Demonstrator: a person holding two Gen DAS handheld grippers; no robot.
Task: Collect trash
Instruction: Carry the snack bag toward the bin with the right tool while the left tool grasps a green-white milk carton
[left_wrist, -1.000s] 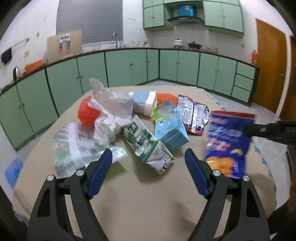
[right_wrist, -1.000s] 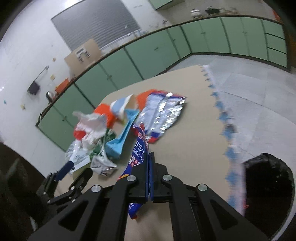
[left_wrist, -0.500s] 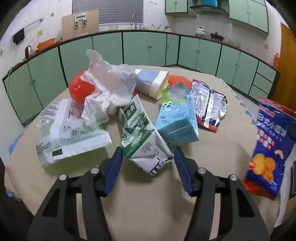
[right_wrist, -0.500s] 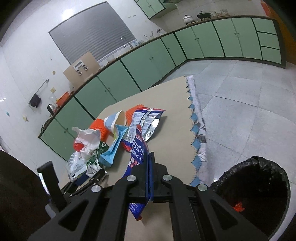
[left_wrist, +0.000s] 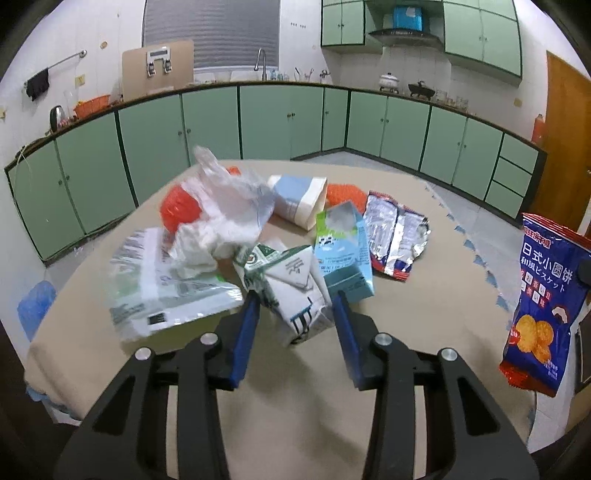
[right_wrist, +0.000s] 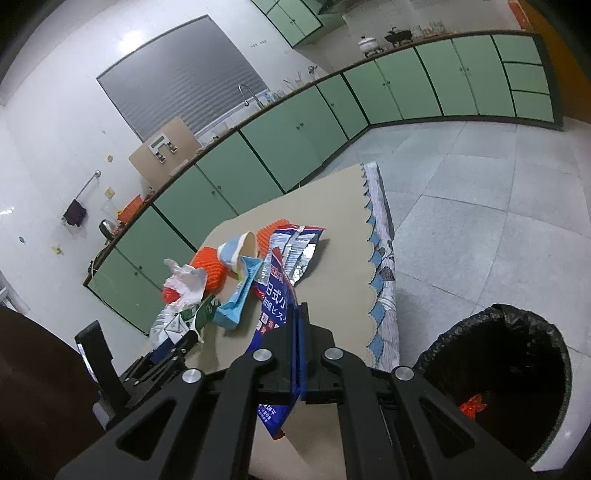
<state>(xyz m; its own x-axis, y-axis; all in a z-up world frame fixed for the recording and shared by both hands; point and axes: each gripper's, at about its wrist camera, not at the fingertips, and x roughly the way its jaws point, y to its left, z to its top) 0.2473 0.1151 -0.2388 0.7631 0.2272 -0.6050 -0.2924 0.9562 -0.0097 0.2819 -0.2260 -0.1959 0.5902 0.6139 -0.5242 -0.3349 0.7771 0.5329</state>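
My left gripper is open, its blue pads on either side of a crumpled green-and-white milk carton lying on the beige table. My right gripper is shut on a blue biscuit bag and holds it in the air past the table's right side; the bag also shows in the left wrist view. A black-lined trash bin stands on the floor at the lower right of the right wrist view.
On the table lie a light blue carton, a silver snack wrapper, a paper cup, a white plastic bag, a clear printed bag and orange pieces. Green cabinets line the walls.
My left gripper has moved forward and narrowed around the green-and-white carton. My right gripper has carried the biscuit bag up and to the right, nearer the bin.
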